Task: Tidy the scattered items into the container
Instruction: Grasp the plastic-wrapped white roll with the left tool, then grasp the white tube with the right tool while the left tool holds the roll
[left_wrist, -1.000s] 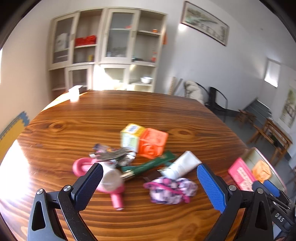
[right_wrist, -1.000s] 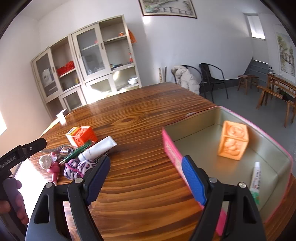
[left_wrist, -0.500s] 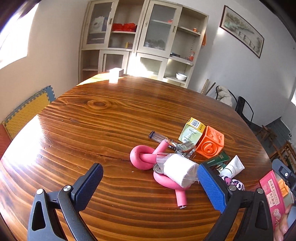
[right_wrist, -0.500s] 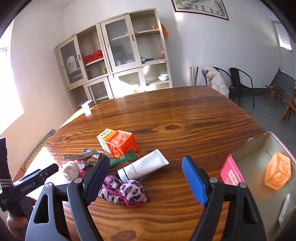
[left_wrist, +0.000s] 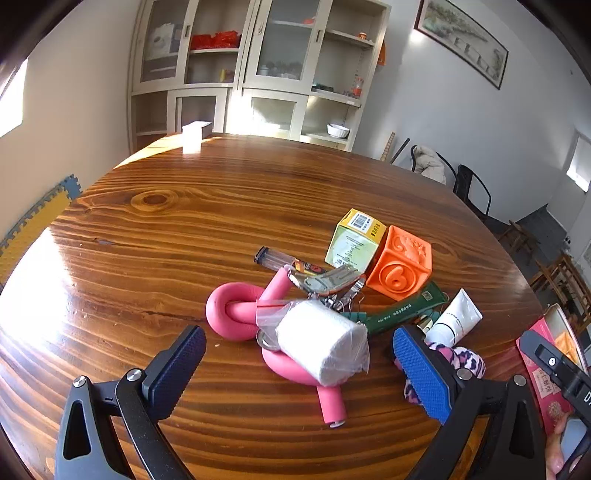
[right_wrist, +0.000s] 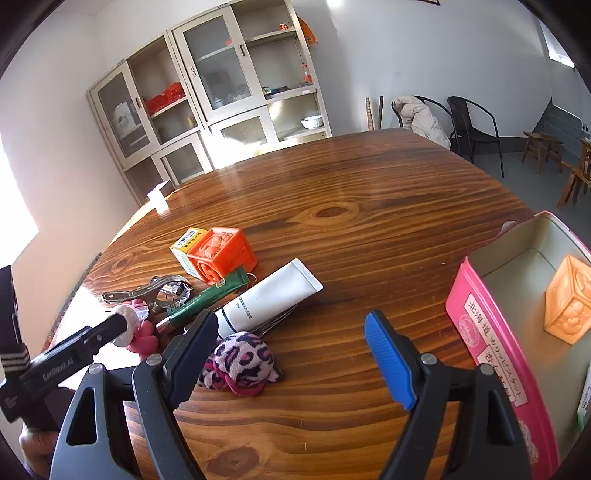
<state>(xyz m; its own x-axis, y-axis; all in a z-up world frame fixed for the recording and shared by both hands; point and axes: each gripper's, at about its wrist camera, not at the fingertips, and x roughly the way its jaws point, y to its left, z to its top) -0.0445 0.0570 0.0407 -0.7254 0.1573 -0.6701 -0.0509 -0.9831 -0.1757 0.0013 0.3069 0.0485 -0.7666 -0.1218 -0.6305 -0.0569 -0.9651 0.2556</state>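
Observation:
A heap of items lies on the round wooden table (left_wrist: 184, 229). In the left wrist view my left gripper (left_wrist: 299, 369) is open and empty, just short of a bagged white roll (left_wrist: 321, 341) lying on a knotted pink foam tube (left_wrist: 236, 310). Behind are an orange cube (left_wrist: 400, 267), a yellow-green box (left_wrist: 356, 240), a green tube (left_wrist: 402, 312), a white tube (left_wrist: 456, 319) and a leopard-print scrunchie (left_wrist: 465, 363). My right gripper (right_wrist: 291, 354) is open and empty, near the scrunchie (right_wrist: 242, 360) and white tube (right_wrist: 269, 299). The pink tin (right_wrist: 484, 332) at right holds a pale orange cube (right_wrist: 569, 304).
Metal clips (left_wrist: 332, 282) and a clear pen-like item (left_wrist: 277, 260) lie in the heap. A white cup (left_wrist: 192, 136) stands at the table's far edge. Cabinets (left_wrist: 258, 74) and chairs (right_wrist: 476, 125) stand beyond the table.
Both grippers have swung left, away from the tin and toward the heap. The left gripper now faces the white roll; the right view now shows the scrunchie and tubes close up.

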